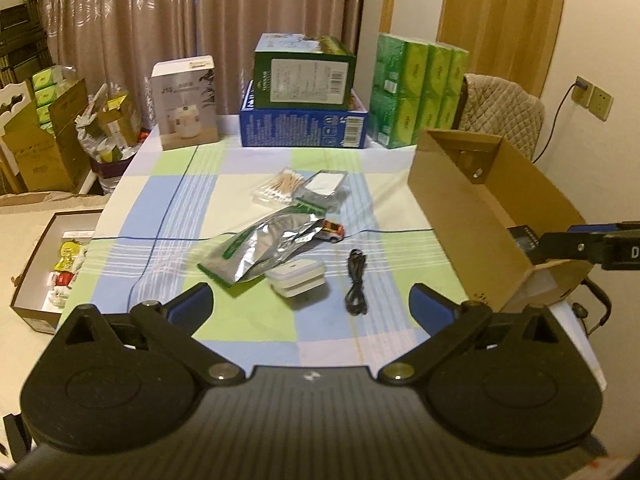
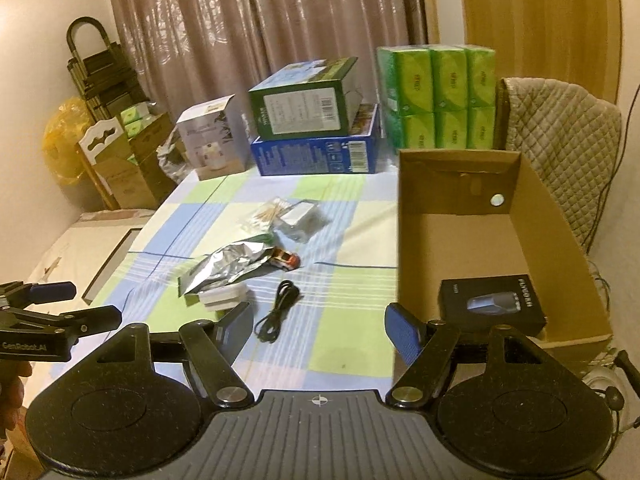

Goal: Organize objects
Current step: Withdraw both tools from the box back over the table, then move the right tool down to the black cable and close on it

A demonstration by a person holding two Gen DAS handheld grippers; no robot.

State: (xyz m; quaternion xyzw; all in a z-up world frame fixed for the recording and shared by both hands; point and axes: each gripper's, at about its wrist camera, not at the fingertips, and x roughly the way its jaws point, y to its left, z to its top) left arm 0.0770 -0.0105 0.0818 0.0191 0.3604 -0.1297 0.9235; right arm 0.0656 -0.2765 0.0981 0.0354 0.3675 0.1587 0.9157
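While only the black box (image 2: 493,307) lies in the cardboard box (image 2: 560,248) at three o'clock, both jaws spread empty, the foil pouch (image 1: 266,246), white case (image 1: 298,280), cable (image 1: 356,286), toy car (image 1: 333,232) and swabs (image 1: 278,188) wait mid-bench

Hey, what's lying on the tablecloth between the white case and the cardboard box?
A coiled black cable lies between the white case and the cardboard box; otherwise that stretch of tablecloth is bare. The left wrist view shows it best.

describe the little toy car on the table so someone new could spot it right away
Start at the open cardboard box on the checked tablecloth. Beside it lies a crinkled silver foil pouch. The toy car touches that pouch's end: the only small orange-and-white thing there.
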